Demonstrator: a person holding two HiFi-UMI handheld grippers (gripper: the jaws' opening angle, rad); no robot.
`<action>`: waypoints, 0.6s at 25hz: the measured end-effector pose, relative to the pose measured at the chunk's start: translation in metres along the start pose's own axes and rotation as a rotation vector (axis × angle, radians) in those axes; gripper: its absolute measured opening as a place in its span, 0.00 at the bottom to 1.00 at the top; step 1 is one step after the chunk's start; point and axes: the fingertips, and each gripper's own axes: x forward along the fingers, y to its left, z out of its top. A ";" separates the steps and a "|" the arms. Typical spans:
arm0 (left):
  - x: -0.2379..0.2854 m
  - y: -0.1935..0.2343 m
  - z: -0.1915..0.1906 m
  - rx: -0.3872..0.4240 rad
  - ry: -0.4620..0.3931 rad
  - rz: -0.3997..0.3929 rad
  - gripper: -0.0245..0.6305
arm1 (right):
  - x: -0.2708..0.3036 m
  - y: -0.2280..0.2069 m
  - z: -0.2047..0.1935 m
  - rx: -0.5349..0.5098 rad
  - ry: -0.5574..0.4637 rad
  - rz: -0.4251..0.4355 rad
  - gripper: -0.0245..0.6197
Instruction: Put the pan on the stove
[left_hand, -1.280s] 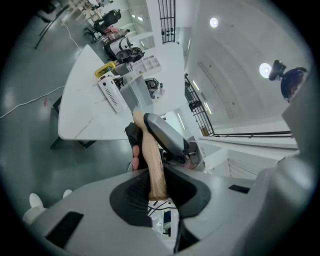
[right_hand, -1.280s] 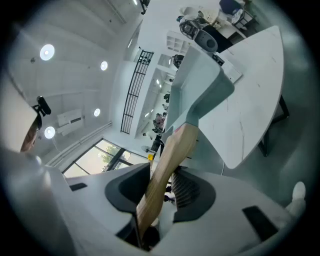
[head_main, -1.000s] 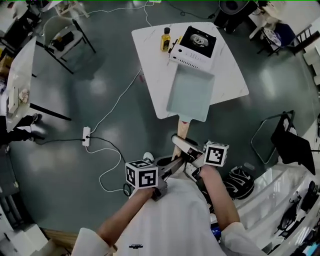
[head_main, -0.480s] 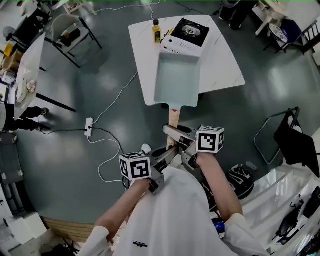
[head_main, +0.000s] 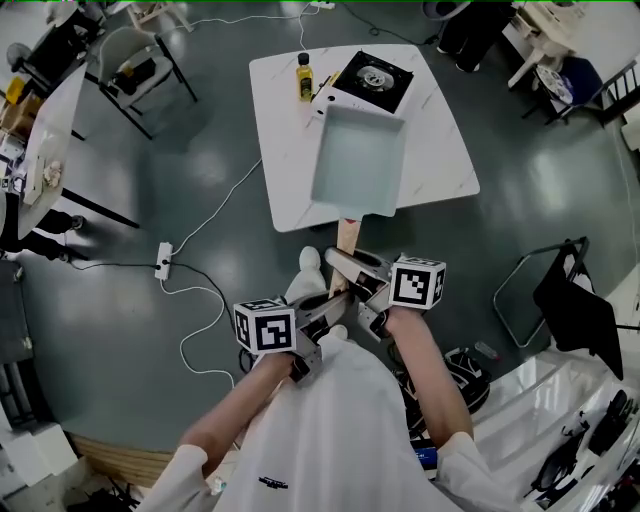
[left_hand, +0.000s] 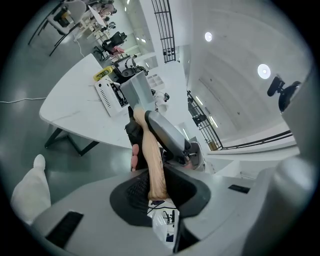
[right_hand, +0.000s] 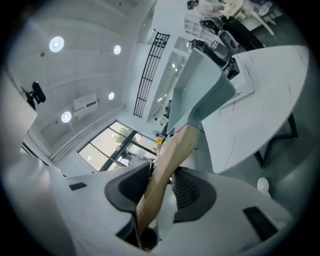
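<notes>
A rectangular pale blue pan (head_main: 358, 160) with a wooden handle (head_main: 346, 238) hangs over the white table (head_main: 440, 150). Its far rim reaches the front of the black-topped portable stove (head_main: 373, 78). Both grippers hold the handle near its end. My left gripper (head_main: 333, 306) is shut on it from the left, my right gripper (head_main: 352, 272) just ahead of it. In the left gripper view the handle (left_hand: 152, 160) runs out from between the jaws of the left gripper (left_hand: 156, 192) towards the pan (left_hand: 136, 92). In the right gripper view the right gripper (right_hand: 156, 192) clamps the handle (right_hand: 167, 165) below the pan (right_hand: 200, 85).
A yellow bottle (head_main: 303, 77) stands left of the stove at the table's far edge. On the floor to the left lie a power strip (head_main: 163, 262) and white cable. Chairs stand at far left (head_main: 135, 60) and at right (head_main: 565, 290).
The pan has been carried forward over the table, from its near edge to the stove's front. Both grippers kept their hold on the handle.
</notes>
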 end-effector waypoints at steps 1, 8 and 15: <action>0.007 0.004 0.010 -0.001 0.005 -0.006 0.13 | 0.003 -0.007 0.010 0.006 -0.005 -0.002 0.26; 0.053 0.034 0.109 0.039 0.063 -0.023 0.13 | 0.039 -0.050 0.113 0.028 -0.082 -0.044 0.26; 0.092 0.061 0.195 0.035 0.123 -0.044 0.13 | 0.076 -0.086 0.200 0.035 -0.128 -0.073 0.26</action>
